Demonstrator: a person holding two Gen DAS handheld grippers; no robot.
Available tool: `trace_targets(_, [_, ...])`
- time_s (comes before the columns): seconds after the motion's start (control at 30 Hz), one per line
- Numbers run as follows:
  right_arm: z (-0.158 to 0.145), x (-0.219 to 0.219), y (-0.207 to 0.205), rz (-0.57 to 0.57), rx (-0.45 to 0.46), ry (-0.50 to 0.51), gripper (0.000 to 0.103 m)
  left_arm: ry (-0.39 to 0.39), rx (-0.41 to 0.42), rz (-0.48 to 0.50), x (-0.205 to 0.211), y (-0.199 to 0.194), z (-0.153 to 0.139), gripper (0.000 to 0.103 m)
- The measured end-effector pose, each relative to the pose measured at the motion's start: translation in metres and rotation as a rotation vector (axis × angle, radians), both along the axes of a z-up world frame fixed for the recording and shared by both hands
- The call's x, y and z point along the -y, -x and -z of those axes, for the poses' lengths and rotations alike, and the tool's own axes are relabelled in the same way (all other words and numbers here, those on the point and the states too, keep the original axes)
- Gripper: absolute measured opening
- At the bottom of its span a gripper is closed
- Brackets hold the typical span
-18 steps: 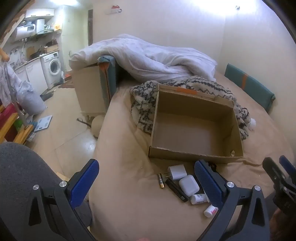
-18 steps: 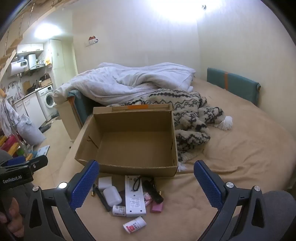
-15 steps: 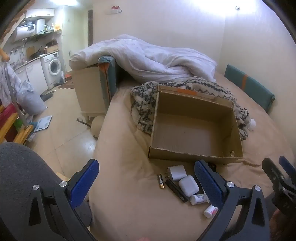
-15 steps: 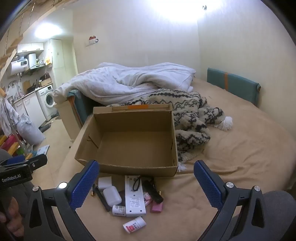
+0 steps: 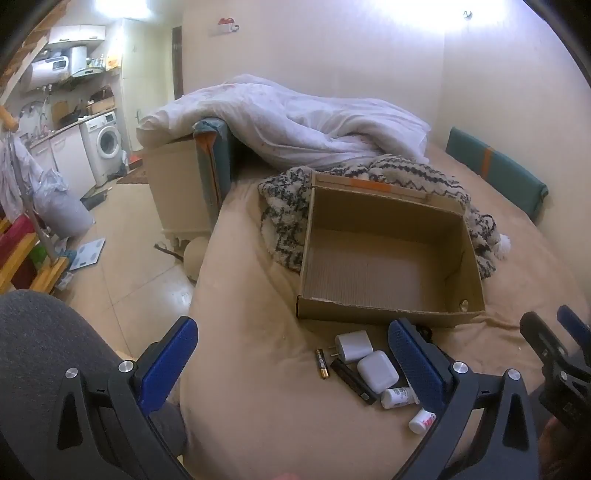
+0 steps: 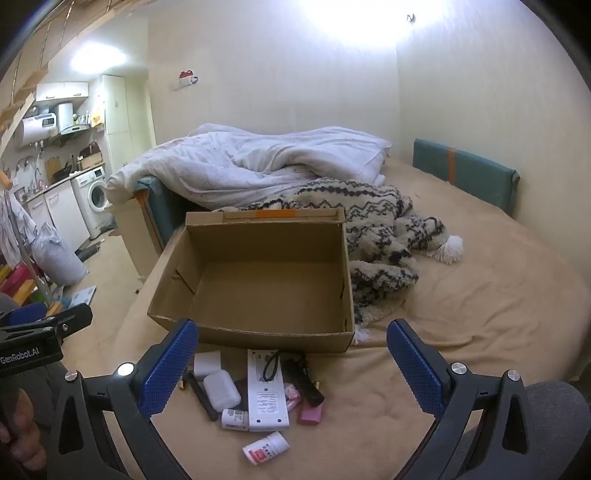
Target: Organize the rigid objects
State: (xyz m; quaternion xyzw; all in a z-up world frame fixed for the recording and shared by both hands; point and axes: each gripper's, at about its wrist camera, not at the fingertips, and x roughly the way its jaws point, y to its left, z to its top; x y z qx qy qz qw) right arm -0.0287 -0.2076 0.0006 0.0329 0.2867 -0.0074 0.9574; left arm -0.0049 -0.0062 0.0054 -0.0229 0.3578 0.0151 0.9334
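so far nothing had shifted: both the left gripper (image 5: 291, 354) and right gripper (image 6: 291, 354) hung wide open and empty, the small items (image 6: 258, 398) lay at the bed's (image 6: 461, 314) near edge before the empty box (image 6: 255, 332), sorting unstarted.

Both views are dim and warm. A strong lamp glare burns white on the pale far wall (image 6: 354, 33), and a second ceiling light (image 6: 98, 59) glows far left. Fisheye bending curves the edges, with black corners. Shadows are soft; focus is sharp.
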Motion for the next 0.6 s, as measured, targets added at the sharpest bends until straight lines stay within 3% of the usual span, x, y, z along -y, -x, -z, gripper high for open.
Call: trace_targets(0.6, [0.0000,0.0011,0.0004,-0.001,0.002,0.003,0.103,0.000,0.001,0.001,-0.0004,0.0006,-0.0005,0.103])
